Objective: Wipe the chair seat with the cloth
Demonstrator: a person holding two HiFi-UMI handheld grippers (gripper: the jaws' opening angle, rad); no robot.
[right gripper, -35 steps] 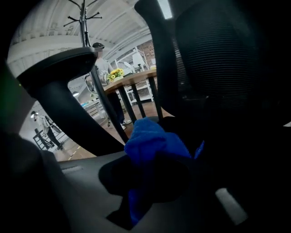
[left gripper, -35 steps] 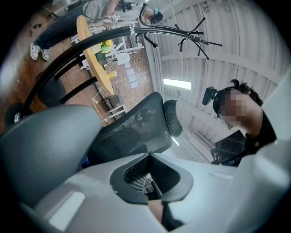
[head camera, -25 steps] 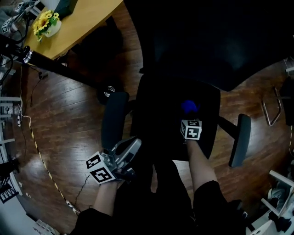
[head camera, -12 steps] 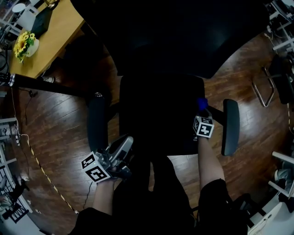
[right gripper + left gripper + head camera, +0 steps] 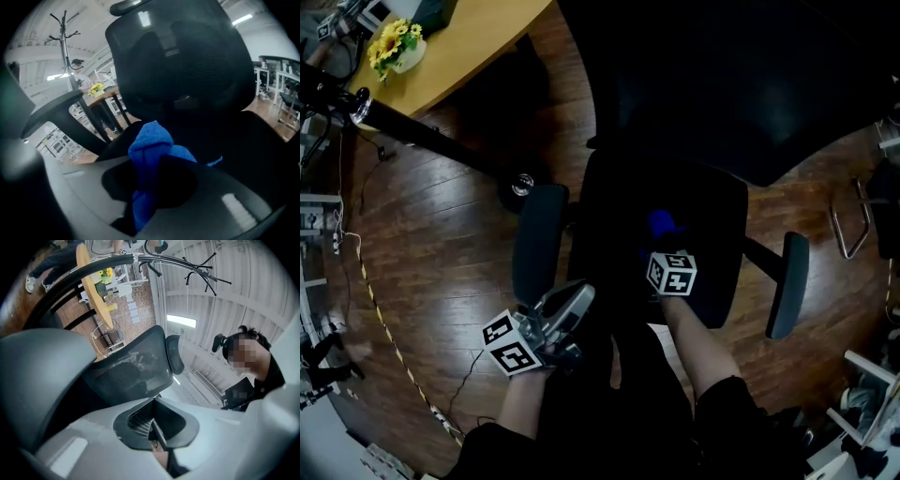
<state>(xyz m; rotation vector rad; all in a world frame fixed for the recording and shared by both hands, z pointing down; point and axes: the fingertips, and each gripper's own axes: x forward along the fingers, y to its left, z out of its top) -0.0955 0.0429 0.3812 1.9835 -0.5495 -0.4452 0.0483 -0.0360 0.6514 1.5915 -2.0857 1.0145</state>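
The black chair seat [image 5: 712, 220] fills the middle of the head view, dark and low in contrast. A bright blue cloth [image 5: 662, 223] lies bunched on it left of centre, with my right gripper [image 5: 666, 244] shut on it and pressing it to the seat. In the right gripper view the cloth [image 5: 150, 143] bulges up between the jaws, in front of the mesh backrest [image 5: 187, 61]. My left gripper [image 5: 575, 302] hangs off the seat's front left corner, below the left armrest [image 5: 536, 242]; its jaws [image 5: 157, 439] are shut on nothing.
The right armrest [image 5: 787, 284] juts out beside the seat. A wooden table [image 5: 469, 42] with a pot of sunflowers [image 5: 394, 45] stands far left, a black pole [image 5: 422, 131] running under it. A cable [image 5: 384, 319] trails over the wood floor. A metal frame [image 5: 848, 220] stands right.
My right gripper has dragged the cloth from the seat's right edge back leftward across the seat. The left gripper has stayed by the seat's front left corner.
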